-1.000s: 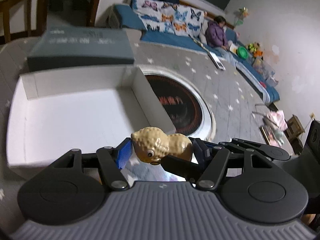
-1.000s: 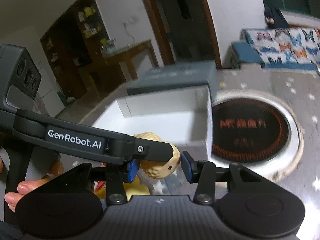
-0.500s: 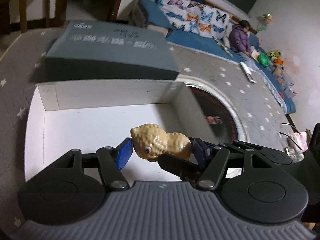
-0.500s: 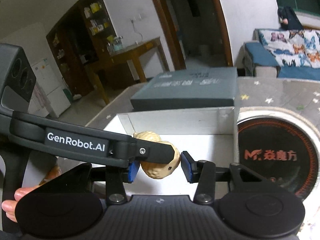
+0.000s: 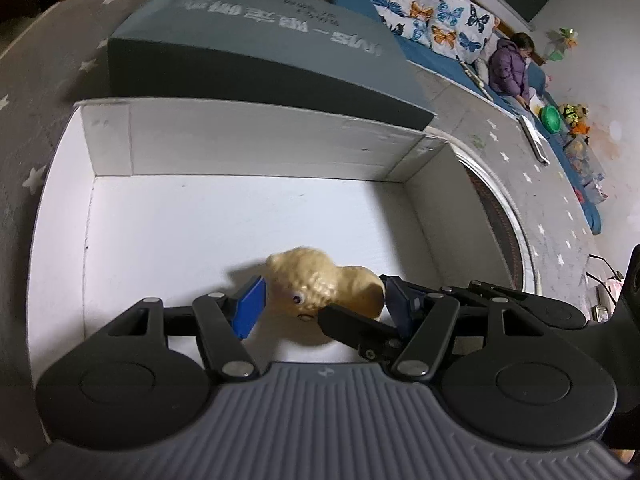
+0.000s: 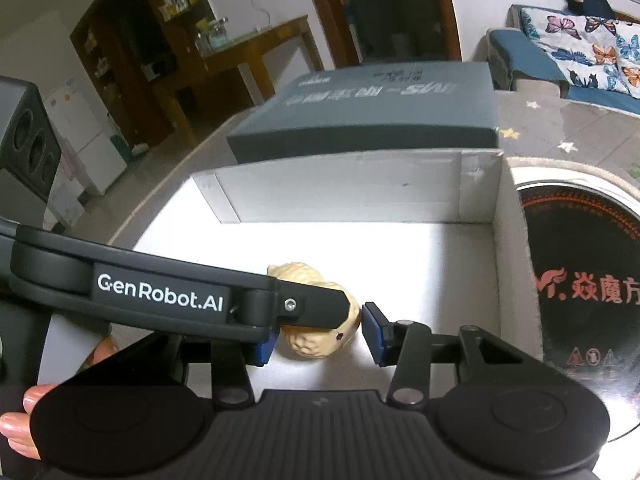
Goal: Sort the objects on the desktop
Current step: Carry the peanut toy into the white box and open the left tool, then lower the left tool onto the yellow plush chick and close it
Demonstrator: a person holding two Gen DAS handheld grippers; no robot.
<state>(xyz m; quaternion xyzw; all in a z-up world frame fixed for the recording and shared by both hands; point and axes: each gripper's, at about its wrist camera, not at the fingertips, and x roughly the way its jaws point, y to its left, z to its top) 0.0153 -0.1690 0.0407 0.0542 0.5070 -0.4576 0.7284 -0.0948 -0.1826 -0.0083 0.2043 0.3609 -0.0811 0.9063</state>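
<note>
Both hand-held grippers have come forward and down since the earlier frames. The white box [image 5: 256, 152], which lay ahead of them then, now fills the view beneath them.

The peanut toy [image 5: 320, 280] hangs low over the box floor, towards the near side and well apart from the far and side walls. It throws a shadow on the white bottom, and whether it already touches that bottom I cannot tell.

The left hand-held gripper [image 5: 323, 303] is clamped on the toy end to end, one blue pad at each tip. The right hand-held gripper [image 6: 318, 340] is closed about the same toy from its own side. Its far pad sits just at the toy's shell, and its near pad is partly hidden behind the left one's finger.

The step in hand looks like setting the toy down in the box. Because the fingers cross, the release should probably go in turn. Lower the toy until it rests on the floor, or nearly so, and keep it level. Free one grip and draw it straight back along its own line, then free the other. Opening both together risks a finger catching the rounded shell and rolling it.

A grey closed box [image 5: 256, 40] lies behind the white one on the counter [image 5: 40, 80], and a round cooker plate [image 6: 592, 264] is just beside it. Neither is in the way.
</note>
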